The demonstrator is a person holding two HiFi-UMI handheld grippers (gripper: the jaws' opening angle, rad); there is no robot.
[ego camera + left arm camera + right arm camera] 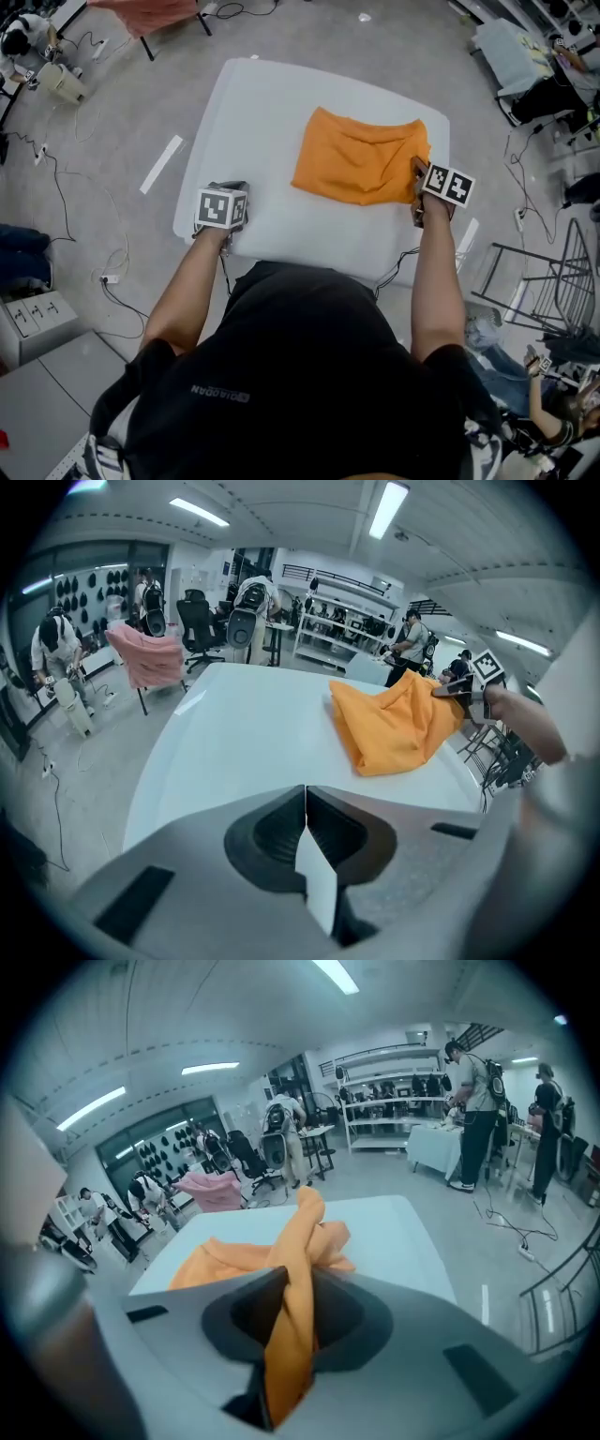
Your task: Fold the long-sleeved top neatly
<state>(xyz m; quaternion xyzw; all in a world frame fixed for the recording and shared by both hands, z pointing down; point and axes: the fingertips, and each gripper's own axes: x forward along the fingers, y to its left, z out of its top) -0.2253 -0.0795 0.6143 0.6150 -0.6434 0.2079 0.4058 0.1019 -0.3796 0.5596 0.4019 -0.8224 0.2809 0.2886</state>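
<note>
The part-folded orange fabric long-sleeved top [361, 157] lies right of centre on the white table [262, 103], its right edge pinched in the right tongs [292, 1283] (raised off the surface), while the left tongs [304, 794], clenched empty, hover well apart at its lower left.

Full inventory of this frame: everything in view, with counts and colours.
long-sleeved top: one, orange, folded into a rough rectangle on the table's right half
table: one, white, in front of the person
cloth: one, pink, draped over a stand beyond the table's far left
tape strip: one, white, floor left of the table
bystanders: several, background
left gripper: one, grey, shut, empty, near-left table edge
right gripper: one, grey, shut on the top's near-right corner
</note>
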